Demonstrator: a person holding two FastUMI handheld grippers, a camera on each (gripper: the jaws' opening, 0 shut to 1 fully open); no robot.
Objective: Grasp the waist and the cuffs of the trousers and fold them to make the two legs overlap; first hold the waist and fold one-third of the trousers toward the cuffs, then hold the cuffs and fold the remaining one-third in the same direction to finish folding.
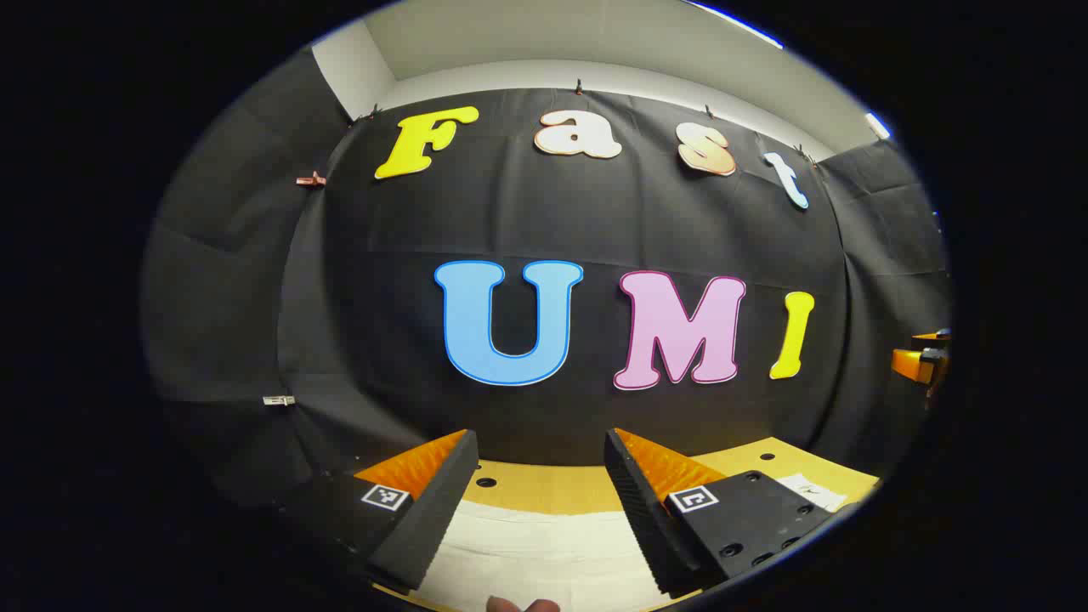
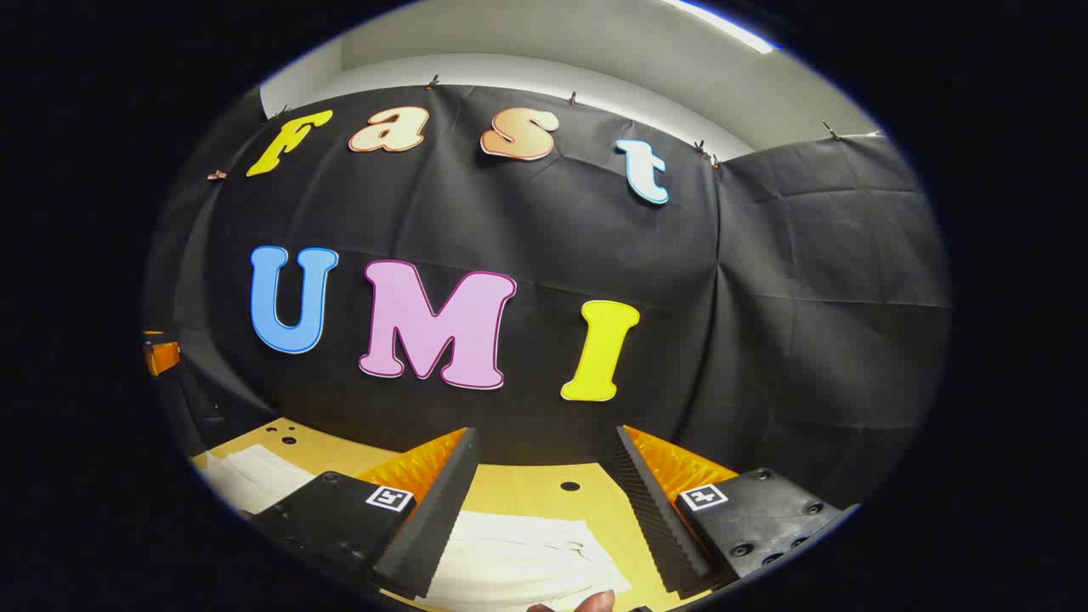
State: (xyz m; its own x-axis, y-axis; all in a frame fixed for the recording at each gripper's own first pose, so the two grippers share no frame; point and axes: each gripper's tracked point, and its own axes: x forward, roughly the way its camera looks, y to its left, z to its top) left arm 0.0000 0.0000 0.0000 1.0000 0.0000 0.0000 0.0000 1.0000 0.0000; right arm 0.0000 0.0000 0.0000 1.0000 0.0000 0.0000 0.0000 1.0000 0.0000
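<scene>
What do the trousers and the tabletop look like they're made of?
Trousers: pale, matte woven cloth, likely cotton or similar, judging by the soft creases. Table: looks like light wood or plywood, smooth, with small drilled holes; the exact material is uncertain.

The white trousers [image 2: 518, 557] lie flat on the wooden table [image 2: 544, 489]. Beyond the trousers, bare tabletop runs to the black cloth wall [image 2: 765, 297], which closes off the far side. Above the trousers both grippers hang with fingers spread, nothing between them.
</scene>
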